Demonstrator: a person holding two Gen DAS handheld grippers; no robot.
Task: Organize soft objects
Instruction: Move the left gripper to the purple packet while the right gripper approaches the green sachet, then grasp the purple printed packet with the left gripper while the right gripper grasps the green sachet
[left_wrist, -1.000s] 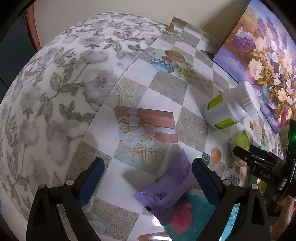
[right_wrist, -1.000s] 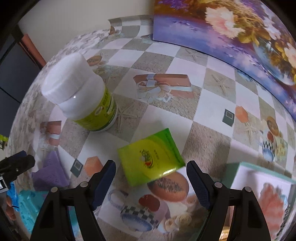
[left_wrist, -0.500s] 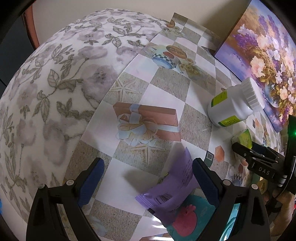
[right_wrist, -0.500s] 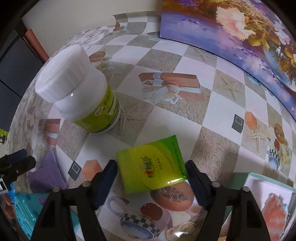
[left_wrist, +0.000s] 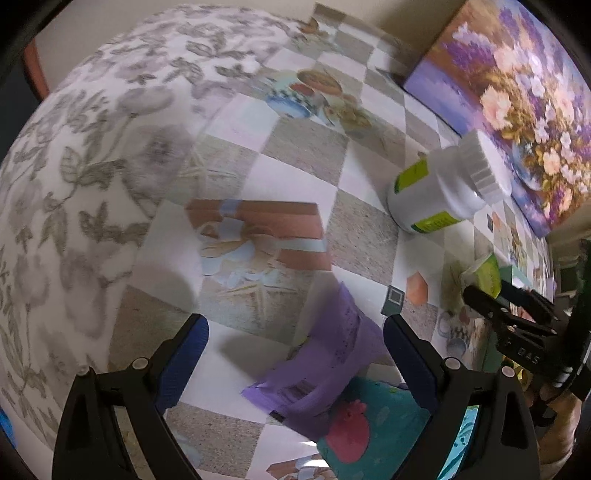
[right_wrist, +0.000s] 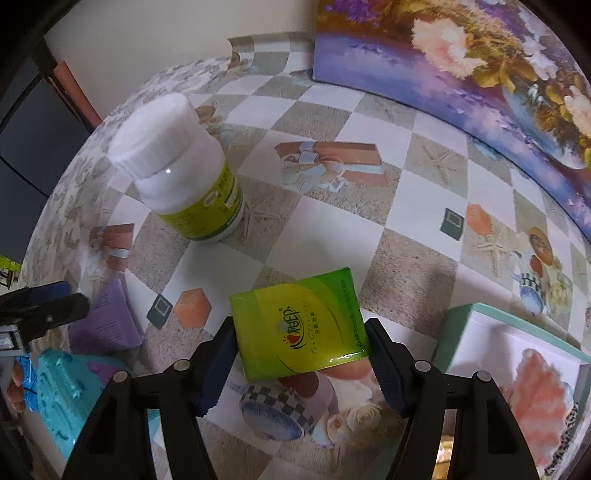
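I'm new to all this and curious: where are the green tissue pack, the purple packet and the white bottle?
green tissue pack (right_wrist: 301, 325), right wrist view, middle of its printed face
purple packet (left_wrist: 332, 354), left wrist view, its upper flap
white bottle (right_wrist: 184, 177), right wrist view, its shoulder below the cap

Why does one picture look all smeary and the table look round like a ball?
Left wrist view: motion blur smears the purple packet and the tablecloth. Right wrist view: sharper, the green tissue pack has readable print and a shiny glare along its lower edge, and the white bottle shows a tiny bright spot. Both views: the fisheye lens bends the flat table into a dome.
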